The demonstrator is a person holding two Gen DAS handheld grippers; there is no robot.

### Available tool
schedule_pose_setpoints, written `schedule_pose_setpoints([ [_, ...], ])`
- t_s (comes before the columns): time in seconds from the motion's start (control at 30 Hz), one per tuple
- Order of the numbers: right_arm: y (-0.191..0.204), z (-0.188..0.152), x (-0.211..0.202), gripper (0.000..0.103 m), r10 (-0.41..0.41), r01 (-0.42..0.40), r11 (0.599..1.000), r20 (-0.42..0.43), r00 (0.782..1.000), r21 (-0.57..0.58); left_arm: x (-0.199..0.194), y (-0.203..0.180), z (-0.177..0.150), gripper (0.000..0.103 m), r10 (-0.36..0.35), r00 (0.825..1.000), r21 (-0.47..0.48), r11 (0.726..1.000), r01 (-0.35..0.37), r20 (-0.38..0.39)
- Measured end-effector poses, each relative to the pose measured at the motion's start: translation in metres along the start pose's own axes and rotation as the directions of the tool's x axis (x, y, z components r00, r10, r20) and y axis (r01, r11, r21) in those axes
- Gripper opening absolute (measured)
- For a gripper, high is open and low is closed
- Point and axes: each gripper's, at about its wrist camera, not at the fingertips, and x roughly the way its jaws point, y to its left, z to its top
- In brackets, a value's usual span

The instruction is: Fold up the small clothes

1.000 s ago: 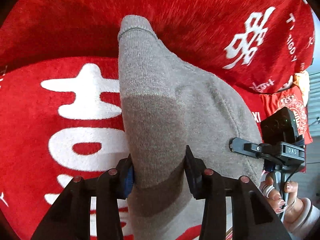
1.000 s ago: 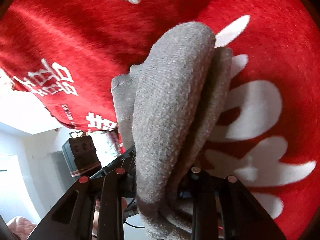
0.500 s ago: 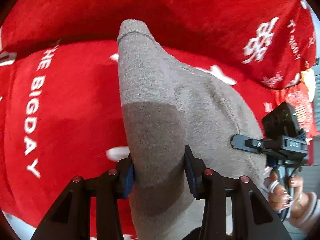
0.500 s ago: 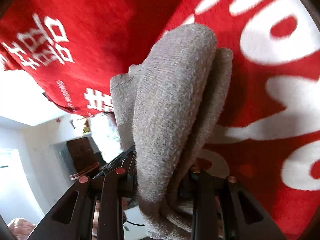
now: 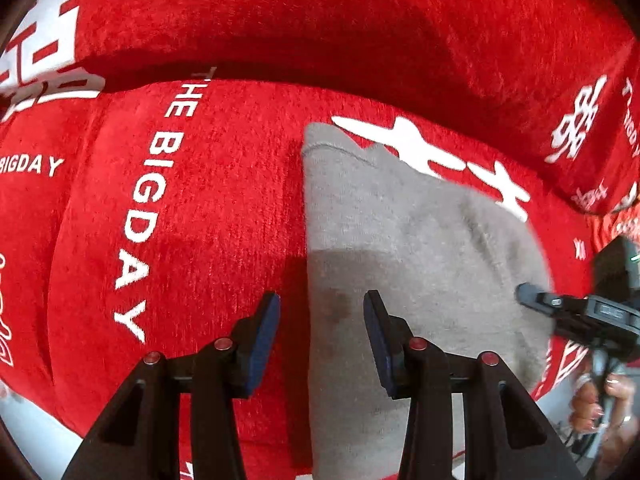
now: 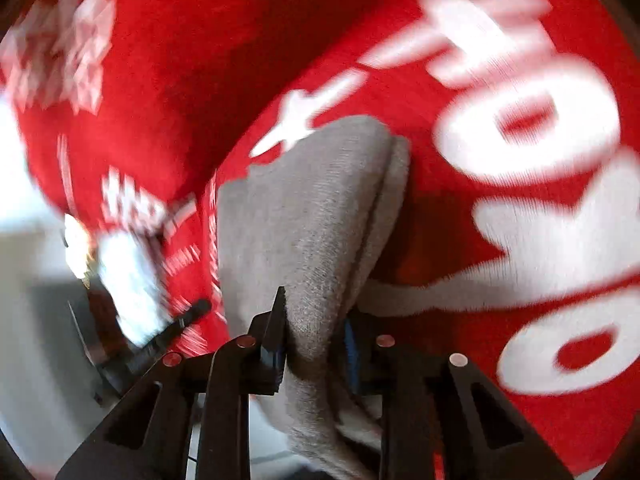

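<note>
Rt wrist view badly smeared by motion: white lettering (image 6: 532, 128) on red cover (image 6: 200, 60) unreadable there, and pale/dark shapes at 8-9 o'clock too blurred to id. Grey garment (image 6: 320, 208) ran off frame at 6 o'clock in both views, so its lower end unseen. Far pad of right gripper (image 6: 316, 312) mostly buried behind cloth, only a blue sliver showing. In lt wrist view the same tool sat cut off at 3 o'clock edge, w/ part of a hand (image 5: 600, 400) on its handle at 4 o'clock, fingers only partly visible.

Garment: grey knit, soft and fuzzy, no print. Lt view showed it lying on the red cover from centre toward 6 o'clock, a stitched hem across its top at approx 12 o'clock of the piece, lower half in shadow. Its rt side bulged toward 3 o'clock, edge blurred. Rt view showed it doubled, two thick layers side by side w/ a rounded fold on top, rising from the jaws toward 12.

Left gripper (image 5: 320, 304): released; jaws apart, red cover visible betw. the 9 o'clock pad and cloth edge, 3 o'clock pad over the cloth, no pinch seen. Right gripper: grasping the garment, jaws had just been closing w/ the folded cloth squeezed betw. them.

Cover text legible lt view at 9-10 o'clock: "THE BIGDAY"
</note>
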Motion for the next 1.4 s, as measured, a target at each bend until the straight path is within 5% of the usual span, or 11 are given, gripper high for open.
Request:
schedule_pose_setpoints([
  [0.1, 0.025, -0.005, 0.0, 0.026, -0.142, 0.143, 0.968, 0.018, 0.99, -0.205, 0.02, -0.011, -0.007, 0.045, 0.041, 0.999, 0.023, 0.999, -0.04, -0.033],
  [0.2, 0.005, -0.001, 0.011, 0.026, -0.237, 0.233, 0.95, 0.004, 0.971, -0.206, 0.027, -0.011, -0.017, 0.048, 0.039, 0.999, 0.008, 0.999, -0.039, -0.032],
  [0.27, -0.018, 0.0, 0.019, 0.036, -0.288, 0.282, 0.944, -0.01, 0.958, -0.173, 0.027, -0.012, -0.018, 0.058, 0.045, 0.999, 0.01, 0.999, -0.045, -0.031],
  [0.43, -0.039, -0.011, -0.004, 0.045, -0.321, 0.321, 0.945, 0.011, 0.947, -0.06, 0.023, -0.022, -0.02, 0.061, 0.092, 0.995, 0.052, 0.995, -0.09, -0.033],
  [0.5, -0.034, -0.017, -0.015, 0.034, -0.338, 0.339, 0.94, 0.017, 0.941, -0.049, 0.021, -0.022, -0.022, 0.061, 0.101, 0.994, 0.05, 0.994, -0.099, -0.043],
  [0.57, -0.026, -0.026, -0.026, 0.011, -0.329, 0.33, 0.943, 0.022, 0.944, -0.049, 0.018, -0.021, -0.025, 0.061, 0.108, 0.992, 0.035, 0.994, -0.106, -0.058],
  [0.6, -0.02, -0.029, -0.029, 0.009, -0.336, 0.337, 0.94, 0.03, 0.942, -0.059, 0.016, -0.021, -0.026, 0.061, 0.114, 0.992, 0.032, 0.993, -0.112, -0.061],
  [0.87, 0.024, -0.063, -0.022, 0.009, -0.303, 0.3, 0.937, 0.011, 0.953, -0.177, 0.009, -0.024, -0.038, 0.061, 0.163, 0.984, 0.044, 0.986, -0.16, -0.072],
  [1.3, -0.012, -0.07, 0.026, 0.004, -0.364, 0.357, 0.93, -0.079, 0.928, -0.086, 0.014, -0.024, -0.042, 0.061, 0.163, 0.983, 0.035, 0.986, -0.161, -0.08],
  [1.4, -0.008, -0.072, 0.025, 0.004, -0.378, 0.369, 0.924, -0.085, 0.922, -0.1, 0.014, -0.022, -0.042, 0.07, 0.183, 0.979, 0.031, 0.983, -0.181, -0.084],
])
